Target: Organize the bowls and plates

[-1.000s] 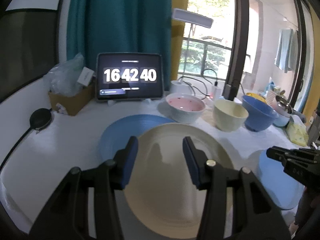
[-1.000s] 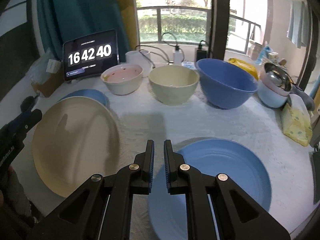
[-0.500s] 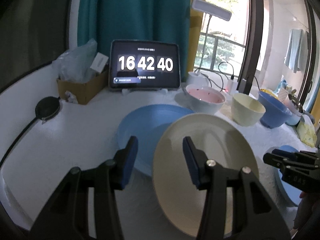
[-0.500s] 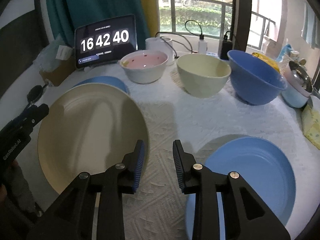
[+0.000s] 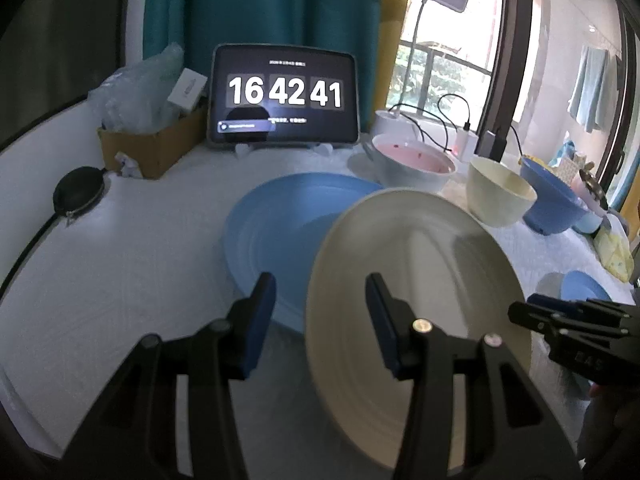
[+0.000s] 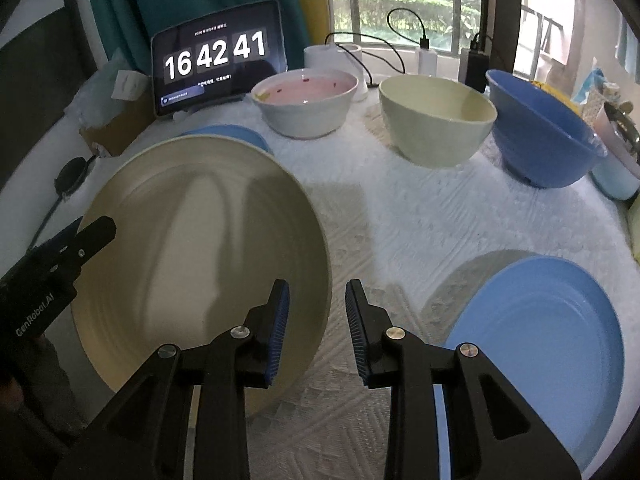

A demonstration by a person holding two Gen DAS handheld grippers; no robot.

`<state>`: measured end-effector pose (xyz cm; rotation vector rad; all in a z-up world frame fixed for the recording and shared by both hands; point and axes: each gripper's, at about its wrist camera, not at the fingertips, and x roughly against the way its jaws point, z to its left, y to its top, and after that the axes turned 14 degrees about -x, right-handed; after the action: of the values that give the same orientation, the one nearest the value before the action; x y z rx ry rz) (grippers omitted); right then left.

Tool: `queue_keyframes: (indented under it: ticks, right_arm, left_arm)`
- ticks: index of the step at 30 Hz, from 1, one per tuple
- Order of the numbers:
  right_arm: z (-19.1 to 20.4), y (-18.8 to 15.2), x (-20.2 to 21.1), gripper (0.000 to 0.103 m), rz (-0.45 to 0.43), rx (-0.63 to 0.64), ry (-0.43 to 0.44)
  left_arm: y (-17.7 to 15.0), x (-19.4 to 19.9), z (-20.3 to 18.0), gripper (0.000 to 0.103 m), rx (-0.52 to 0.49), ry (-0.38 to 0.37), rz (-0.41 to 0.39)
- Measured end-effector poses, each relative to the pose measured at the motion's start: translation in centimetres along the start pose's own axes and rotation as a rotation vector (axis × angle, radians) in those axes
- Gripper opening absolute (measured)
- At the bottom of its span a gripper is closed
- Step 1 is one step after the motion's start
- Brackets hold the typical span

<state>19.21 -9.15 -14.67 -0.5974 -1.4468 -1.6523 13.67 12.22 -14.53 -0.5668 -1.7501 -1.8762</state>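
One cream plate (image 6: 200,248) tilted, rim up

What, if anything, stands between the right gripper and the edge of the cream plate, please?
Nothing visible does: the right gripper is open, its fingers straddle the near-right rim of the cream plate, and only bare tablecloth lies beside it.

I read 16 42 41 in big white digits on the tablet (image 5: 283,94) standing at the back of the table; the small lines above and below them are too fine to make out. The left gripper (image 6: 52,276) carries white lettering, GenRobot.AI, along its black body
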Motion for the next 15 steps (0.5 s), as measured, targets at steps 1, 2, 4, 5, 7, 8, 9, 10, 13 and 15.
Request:
queue_keyframes:
  ticks: [1,2,4,5,7,8,9,10,13,15]
  right_arm:
    - [0.04,-0.01,-0.15,0.031,0.005,-0.002,0.002]
    - [0.09,-0.04,-0.28,0.031,0.011,-0.003,0.006]
    - [0.19,-0.12,-0.53,0.031,0.024,-0.005,0.019]
    - [0.21,-0.14,-0.6,0.031,0.03,-0.007,0.025]
    - [0.24,-0.17,-0.77,0.031,0.04,-0.016,0.027]
    - [0.29,-0.16,-0.83,0.031,0.042,-0.016,0.026]
    - [0.32,-0.16,-0.88,0.031,0.045,-0.016,0.026]
    - [0.33,-0.16,-0.9,0.031,0.045,-0.017,0.027]
    - [0.21,-0.22,-0.85,0.029,0.044,-0.021,0.034]
    - [0.22,-0.3,-0.73,0.022,0.039,-0.015,0.036]
  left_arm:
    - [-0.04,-0.08,-0.07,0.048,-0.004,0.004,0.001]
    - [-0.09,-0.14,-0.12,0.048,-0.007,0.008,0.0]
    - [-0.19,-0.25,-0.21,0.048,-0.011,0.014,0.005]
    - [-0.25,-0.33,-0.25,0.048,-0.012,0.013,0.008]
    - [-0.33,-0.46,-0.27,0.048,-0.012,0.006,0.015]
    - [-0.38,-0.49,-0.3,0.048,-0.011,0.004,0.02]
    - [-0.41,-0.62,-0.29,0.048,-0.012,0.003,0.026]
    - [-0.47,-0.68,-0.31,0.048,-0.013,0.001,0.029]
    - [-0.56,-0.76,-0.64,0.047,-0.024,-0.013,0.038]
    - [-0.55,-0.52,-1.04,0.045,-0.039,-0.018,0.031]
